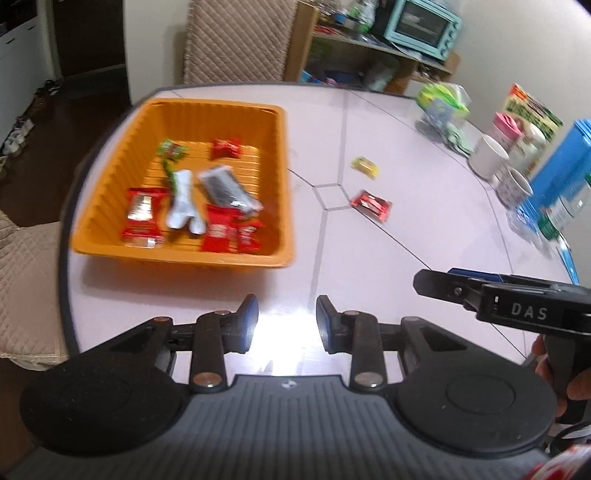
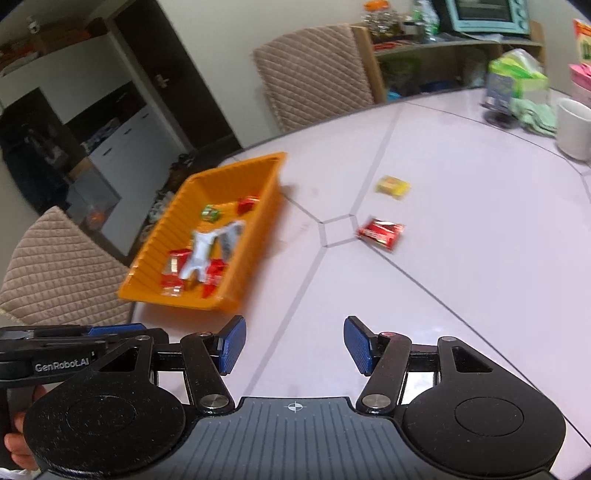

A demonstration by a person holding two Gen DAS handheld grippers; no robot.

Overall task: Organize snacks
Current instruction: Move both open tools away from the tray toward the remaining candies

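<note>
An orange basket (image 1: 184,258) (image 2: 255,243) stands on the left of the pale table and holds several snack packets, red, silver, green and dark. Two snacks lie loose on the table to its right: a yellow packet (image 1: 365,167) (image 2: 393,185) and a red packet (image 1: 371,205) (image 2: 380,232). My left gripper (image 1: 286,321) hovers over the table in front of the basket, its jaws a little apart with nothing between them. My right gripper (image 2: 295,343) hangs over the table short of the loose snacks, open and empty. In the left wrist view it shows from the side (image 1: 436,282).
White mugs (image 1: 489,157), a blue box (image 1: 565,166), a pink cup and a green tissue pack (image 1: 443,103) crowd the table's right edge. Quilted chairs (image 2: 314,74) stand at the far and left sides. A shelf with a teal oven (image 1: 421,27) is behind.
</note>
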